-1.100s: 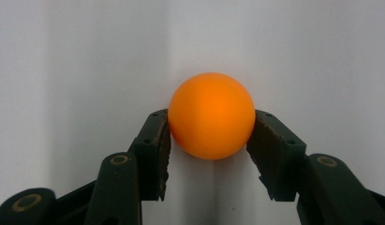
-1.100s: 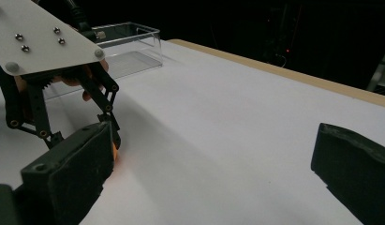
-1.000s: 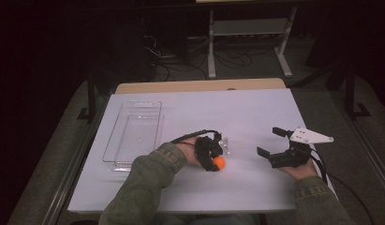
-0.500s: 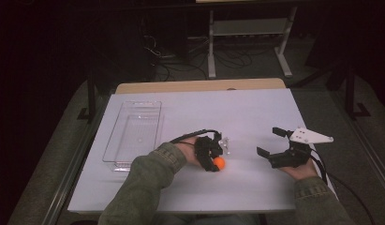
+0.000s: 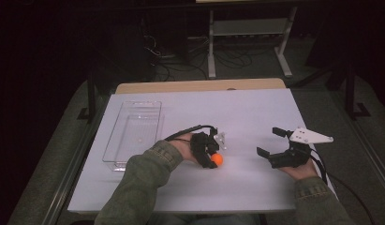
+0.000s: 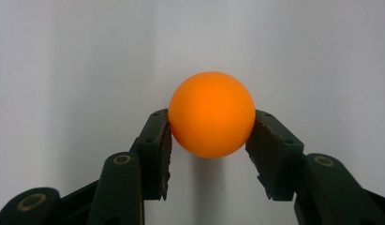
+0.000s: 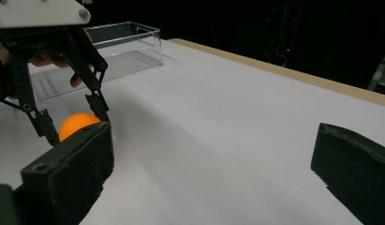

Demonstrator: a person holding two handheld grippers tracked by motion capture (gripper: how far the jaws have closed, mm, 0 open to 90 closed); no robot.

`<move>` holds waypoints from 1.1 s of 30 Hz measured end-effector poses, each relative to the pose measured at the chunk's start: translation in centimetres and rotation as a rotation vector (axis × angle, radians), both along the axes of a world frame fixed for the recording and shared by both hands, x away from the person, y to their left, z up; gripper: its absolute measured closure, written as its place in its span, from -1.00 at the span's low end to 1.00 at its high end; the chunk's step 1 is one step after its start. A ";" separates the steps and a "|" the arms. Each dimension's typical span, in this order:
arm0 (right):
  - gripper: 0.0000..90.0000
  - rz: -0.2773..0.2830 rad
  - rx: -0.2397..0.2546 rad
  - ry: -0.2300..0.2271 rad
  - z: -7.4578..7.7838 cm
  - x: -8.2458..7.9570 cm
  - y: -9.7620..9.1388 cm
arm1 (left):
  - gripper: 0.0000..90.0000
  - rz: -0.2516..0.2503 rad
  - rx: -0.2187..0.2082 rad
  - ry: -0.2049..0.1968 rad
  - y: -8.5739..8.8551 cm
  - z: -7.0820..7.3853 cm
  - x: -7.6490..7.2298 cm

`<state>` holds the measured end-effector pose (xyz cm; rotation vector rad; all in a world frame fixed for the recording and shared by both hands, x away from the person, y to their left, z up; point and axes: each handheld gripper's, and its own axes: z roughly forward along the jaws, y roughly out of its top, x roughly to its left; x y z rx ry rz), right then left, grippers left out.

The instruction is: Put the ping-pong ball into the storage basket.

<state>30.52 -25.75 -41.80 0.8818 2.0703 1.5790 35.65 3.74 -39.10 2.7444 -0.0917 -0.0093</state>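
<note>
While the left claw pinches the orange ball, the right claw rests open.

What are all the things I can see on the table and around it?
ball: one, orange, on the white table, pinched between the left gripper's pads
box: one, clear plastic, on the table's left side, nothing big in it
table: one, white top with a wooden far edge
shelf stand: one, white, on the dark floor behind the table
left gripper: one, black, shut on the ball
right gripper: one, black with a grey plate, jaws wide open, holding nothing
sleeves: two, green, at the bottom edge
</note>
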 end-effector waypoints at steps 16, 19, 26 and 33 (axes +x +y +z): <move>-1.00 0.002 0.002 -0.002 0.0 0.0 0.0 | 0.13 0.008 -0.025 0.021 0.8 1.2 -0.1; -1.00 0.003 0.001 -0.002 0.0 0.0 0.0 | 0.13 0.014 -0.035 0.013 1.0 1.5 -0.1; -1.00 0.004 0.000 -0.001 0.0 0.0 0.0 | 0.13 0.031 -0.042 -0.009 1.7 2.2 0.0; -1.00 0.002 0.000 -0.001 0.0 0.0 0.0 | 0.13 0.053 -0.066 -0.021 2.4 3.1 0.1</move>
